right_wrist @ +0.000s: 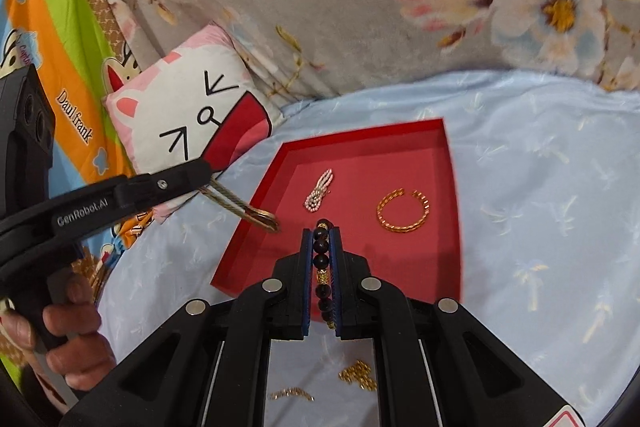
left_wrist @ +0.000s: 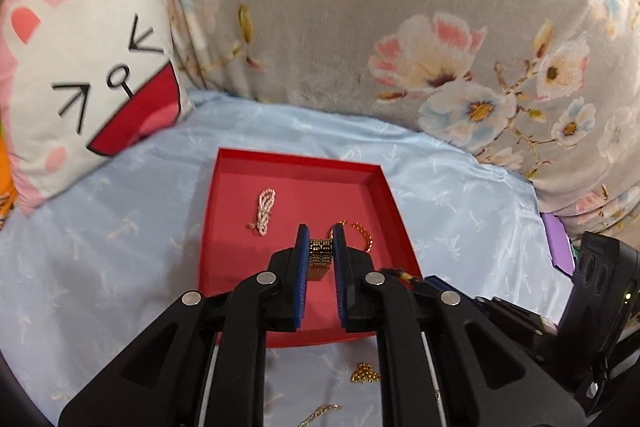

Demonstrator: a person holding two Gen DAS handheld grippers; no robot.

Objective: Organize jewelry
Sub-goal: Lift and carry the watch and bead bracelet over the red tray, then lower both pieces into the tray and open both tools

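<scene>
A red tray lies on the light blue sheet. In it are a pearl piece and a gold chain bracelet. My left gripper is shut on a gold link band and holds it over the tray; in the right wrist view the left gripper shows at the left, with the band hanging at the tray's left wall. My right gripper is shut on a dark bead bracelet above the tray's near edge.
Two small gold chains lie loose on the sheet in front of the tray; one also shows in the left wrist view. A cat-face pillow leans at the back left. A floral grey blanket rises behind.
</scene>
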